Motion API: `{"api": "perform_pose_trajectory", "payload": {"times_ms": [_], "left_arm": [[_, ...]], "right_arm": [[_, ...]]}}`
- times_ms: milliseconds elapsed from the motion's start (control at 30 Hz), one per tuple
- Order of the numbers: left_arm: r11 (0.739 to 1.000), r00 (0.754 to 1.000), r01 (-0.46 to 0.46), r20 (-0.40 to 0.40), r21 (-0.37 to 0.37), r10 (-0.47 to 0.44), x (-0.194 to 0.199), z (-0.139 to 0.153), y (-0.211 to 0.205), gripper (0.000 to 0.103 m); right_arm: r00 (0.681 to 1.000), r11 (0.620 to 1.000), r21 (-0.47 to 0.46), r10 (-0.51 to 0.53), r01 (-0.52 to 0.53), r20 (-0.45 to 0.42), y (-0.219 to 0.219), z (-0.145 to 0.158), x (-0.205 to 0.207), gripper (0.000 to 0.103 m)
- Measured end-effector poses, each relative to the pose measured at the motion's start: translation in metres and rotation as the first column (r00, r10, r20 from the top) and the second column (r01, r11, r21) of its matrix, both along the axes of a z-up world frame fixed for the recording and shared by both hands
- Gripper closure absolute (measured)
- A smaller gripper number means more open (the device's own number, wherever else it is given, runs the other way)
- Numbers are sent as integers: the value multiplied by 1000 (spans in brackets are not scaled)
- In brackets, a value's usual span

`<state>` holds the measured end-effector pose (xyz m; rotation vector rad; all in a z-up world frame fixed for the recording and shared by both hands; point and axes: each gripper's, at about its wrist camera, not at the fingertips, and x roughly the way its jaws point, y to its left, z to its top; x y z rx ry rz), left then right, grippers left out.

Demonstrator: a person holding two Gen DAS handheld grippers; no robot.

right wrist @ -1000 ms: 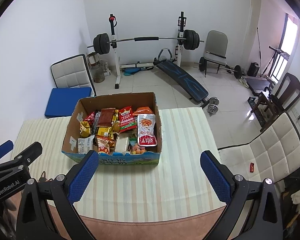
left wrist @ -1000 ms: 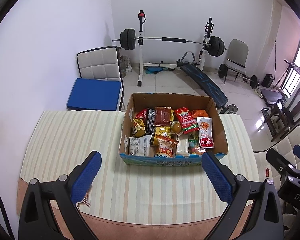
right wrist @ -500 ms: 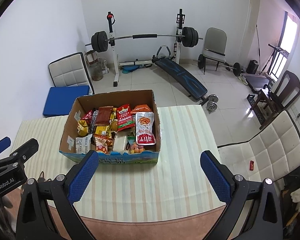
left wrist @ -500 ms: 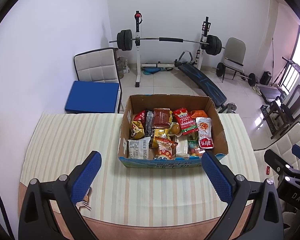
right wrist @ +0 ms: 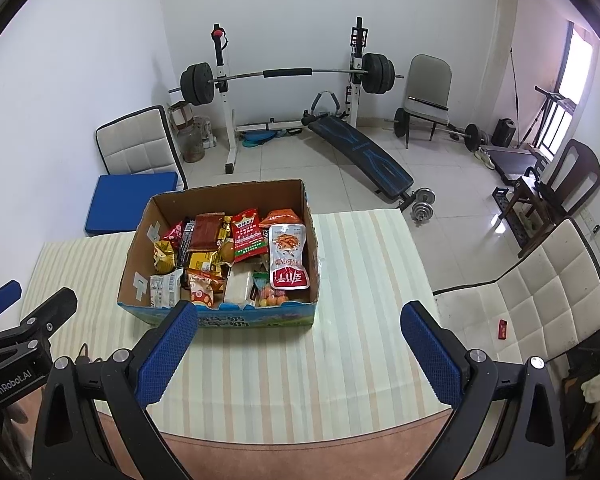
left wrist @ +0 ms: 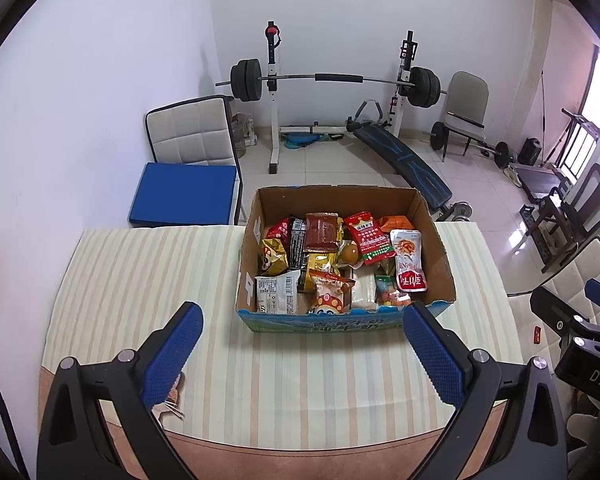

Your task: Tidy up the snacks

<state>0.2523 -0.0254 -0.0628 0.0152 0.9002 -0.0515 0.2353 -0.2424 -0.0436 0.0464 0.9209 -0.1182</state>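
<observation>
An open cardboard box point(left wrist: 444, 276) point(right wrist: 136, 268) full of mixed snack packets stands on the striped tablecloth, near the far edge. A white and red pouch point(left wrist: 409, 260) point(right wrist: 287, 257) lies on top at the box's right side. A red packet point(left wrist: 369, 236) point(right wrist: 245, 234) lies behind it. My left gripper point(left wrist: 302, 354) is open and empty, above the table in front of the box. My right gripper point(right wrist: 296, 354) is open and empty, in front of the box's right corner. Neither touches the box.
The table point(left wrist: 140, 272) has striped cloth to the left and right of the box. A small dark object point(left wrist: 172, 396) lies near the front left edge. A blue-seated chair point(left wrist: 184, 196) stands behind the table. A white chair point(right wrist: 540, 292) stands at the right.
Both grippers have shifted slightly; the box appears a little further left in both views. Jaws stay open and nothing was picked up.
</observation>
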Motion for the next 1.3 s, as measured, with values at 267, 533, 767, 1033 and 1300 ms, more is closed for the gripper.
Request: {"api": "perform_pose_trajectory", "payload": {"times_ms": [267,533,767,1033,1300], "left_arm": [[1000,1000,5,1,-2,-5,-3,1,-1,0],[1000,1000,10,2,4,-10,-4,2,-2,0],[1000,1000,17,8,1,-17,-6,3,-3,0],[1000,1000,23,12,9,-23,-7,4,-2,0],[1000,1000,22,17,11,-22,-7,6,-2,0]], "right_arm": [[1000,1000,-4,12,-12,5,0,0,-1,0],[1000,1000,-10,15,-15,9,0,1,-2,0],[1000,1000,-5,11,-11,13,-3,3,-3,0],[1000,1000,-9,10,-10,22,-1,5,-6,0],[1000,1000,-11,8,-8,26,-1,8,-9,0]]}}
